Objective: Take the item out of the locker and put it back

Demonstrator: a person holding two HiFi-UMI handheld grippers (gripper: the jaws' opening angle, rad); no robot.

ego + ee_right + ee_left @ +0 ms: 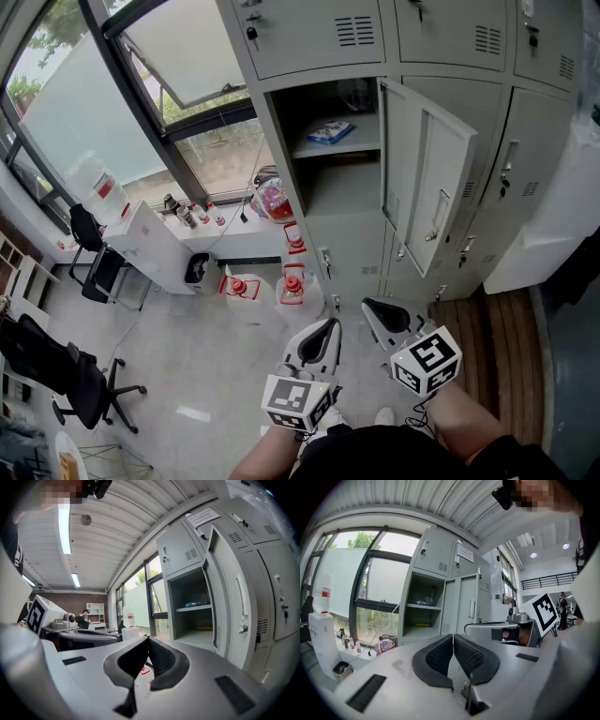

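The grey locker stands in front of me with its door swung open to the right. A blue and white packet lies on the shelf inside, also visible in the left gripper view and in the right gripper view. Both grippers are held low and well short of the locker, pointing toward it. My left gripper is shut with nothing between its pads. My right gripper is shut too, its pads meeting at the tips and holding nothing.
A thin yellow thing lies on the compartment floor below the shelf. Red-capped water jugs stand on the floor left of the locker, beside a white water dispenser. Black office chairs are at the far left by the window.
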